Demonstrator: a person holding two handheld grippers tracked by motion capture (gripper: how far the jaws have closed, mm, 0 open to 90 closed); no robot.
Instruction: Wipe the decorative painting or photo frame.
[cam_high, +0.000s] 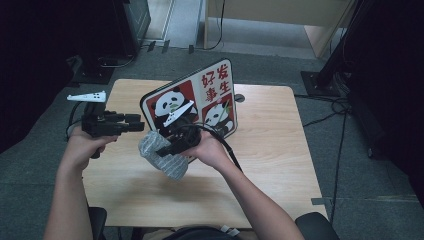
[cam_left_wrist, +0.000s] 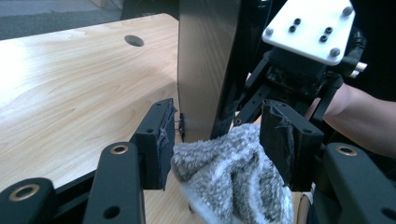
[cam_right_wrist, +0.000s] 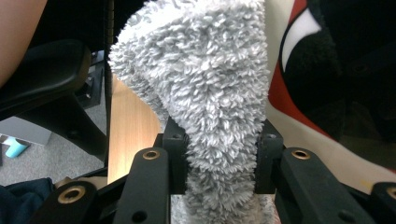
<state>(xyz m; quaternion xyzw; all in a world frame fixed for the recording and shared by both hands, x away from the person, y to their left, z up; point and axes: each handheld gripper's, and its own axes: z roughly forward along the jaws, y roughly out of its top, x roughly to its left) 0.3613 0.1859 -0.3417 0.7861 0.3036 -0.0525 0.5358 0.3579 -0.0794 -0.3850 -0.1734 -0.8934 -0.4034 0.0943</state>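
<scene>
1. Cloth (cam_high: 162, 154), grey and fluffy, held above the bench (cam_high: 280, 150) at its middle, just in front of the panda board (cam_high: 192, 102).
2. Right hand-held gripper (cam_right_wrist: 222, 161) pinches the cloth.
3. Left hand-held gripper (cam_left_wrist: 217, 140) spread, cloth edge between its jaws.
4. Bench right half and front edge lie bare.

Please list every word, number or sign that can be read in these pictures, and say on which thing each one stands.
"好" "发": red characters, top row on the panda board, upper right panel.
"事" "生": red characters just below, same panel; small, so this reading is less certain.
No other text: the grey cloth, the table and the claws carry no readable writing.
</scene>
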